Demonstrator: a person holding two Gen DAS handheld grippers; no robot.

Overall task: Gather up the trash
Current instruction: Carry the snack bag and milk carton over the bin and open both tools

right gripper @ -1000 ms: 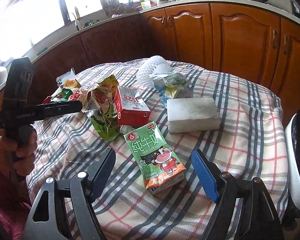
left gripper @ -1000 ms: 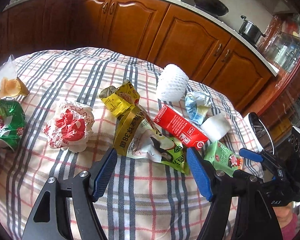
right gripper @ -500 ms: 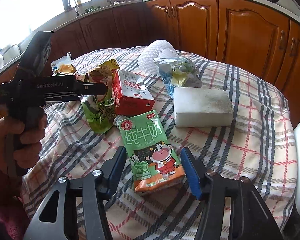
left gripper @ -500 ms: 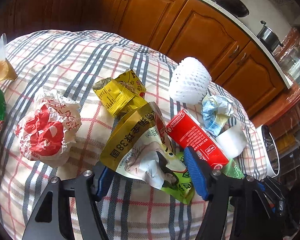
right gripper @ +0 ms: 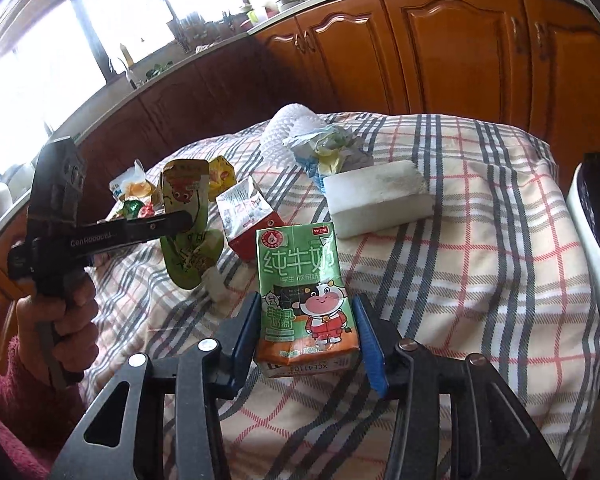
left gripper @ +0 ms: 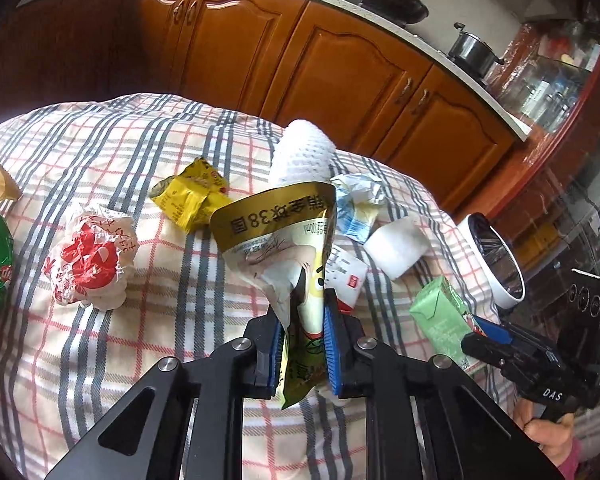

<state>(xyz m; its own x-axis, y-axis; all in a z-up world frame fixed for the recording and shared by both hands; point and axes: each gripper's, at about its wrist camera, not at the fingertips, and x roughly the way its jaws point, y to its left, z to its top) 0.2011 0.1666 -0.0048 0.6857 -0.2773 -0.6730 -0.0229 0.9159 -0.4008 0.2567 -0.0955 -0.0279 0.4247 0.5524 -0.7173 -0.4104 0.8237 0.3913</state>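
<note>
Now the left gripper (left gripper: 302, 344) is clamped tight on the lower end of a crumpled gold-and-green foil snack pouch (left gripper: 284, 240), which stands up from between its blue pads, lifted off the cloth. The right gripper (right gripper: 308, 344) has its jaws closing around an upright green paper milk carton with a cartoon cow (right gripper: 304, 300); the pads sit just beside its sides, and whether they press on it cannot be told. Just beyond the pouch lie a red-and-white opened carton (left gripper: 346, 276), a yellow crumpled wrapper (left gripper: 188, 200) and a white foam fruit net (left gripper: 302, 156). To the left rests a red-and-white balled paper wrapper (left gripper: 90, 258). Everything lies on the plaid tablecloth (left gripper: 100, 152); a white bin with a black liner (left gripper: 496, 264) stands at the table's right edge.
</note>
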